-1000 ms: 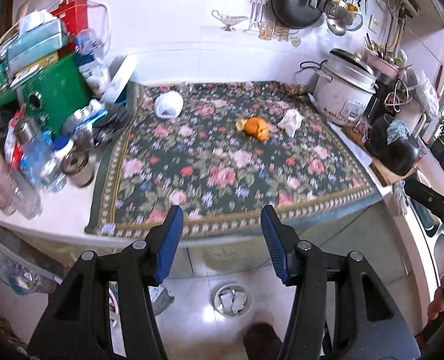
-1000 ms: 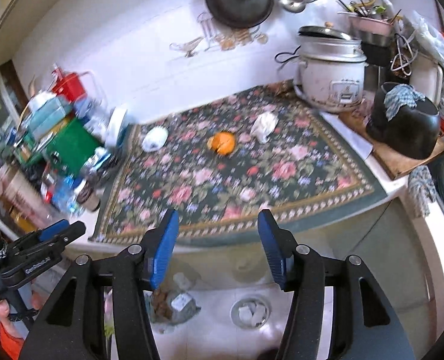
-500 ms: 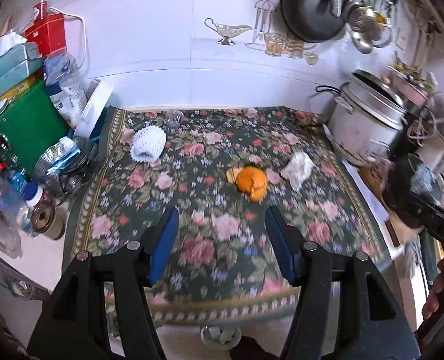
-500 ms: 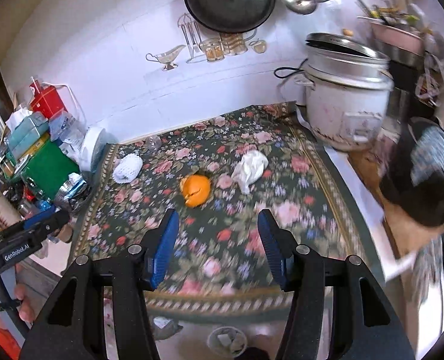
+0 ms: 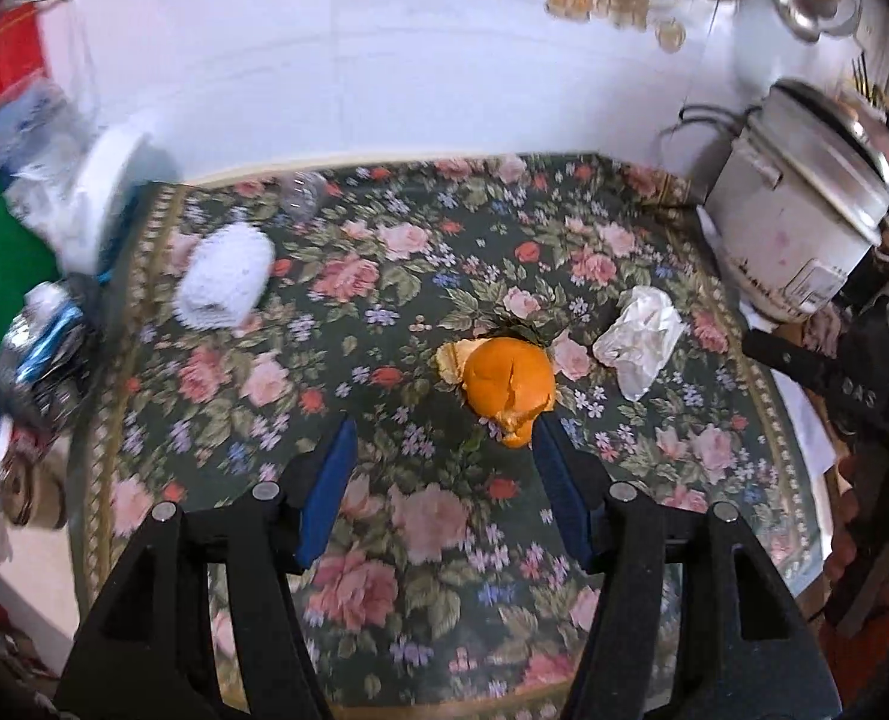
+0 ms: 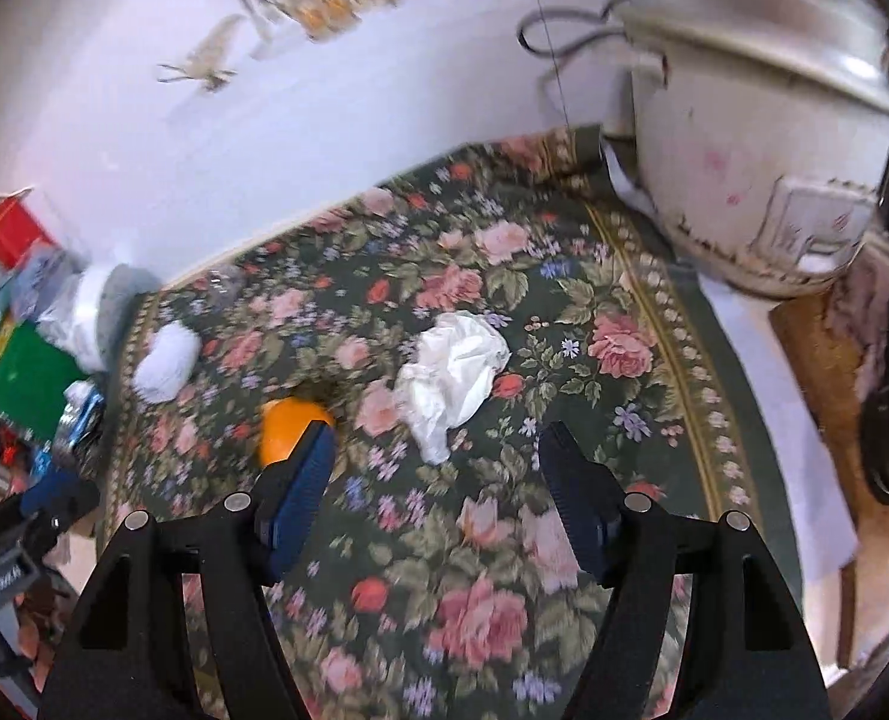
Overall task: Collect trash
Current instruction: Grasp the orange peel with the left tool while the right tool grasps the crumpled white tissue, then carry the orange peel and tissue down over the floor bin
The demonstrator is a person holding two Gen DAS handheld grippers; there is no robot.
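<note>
Rice cooker (image 6: pixel 762 138) far right of the right gripper (image 6: pixel 438 444) (jaws opening, empty); crumpled tissue (image 6: pixel 453 372) just ahead. Orange peel (image 5: pixel 509 381) ahead-right of the left gripper (image 5: pixel 441 438), half-open, empty.

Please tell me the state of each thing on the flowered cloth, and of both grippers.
orange peel: lying loose, torn open
crumpled tissue: lying loose, beside the peel
white foam net: lying on its side
left gripper: open, empty
right gripper: opening, nothing between the jaws
</note>
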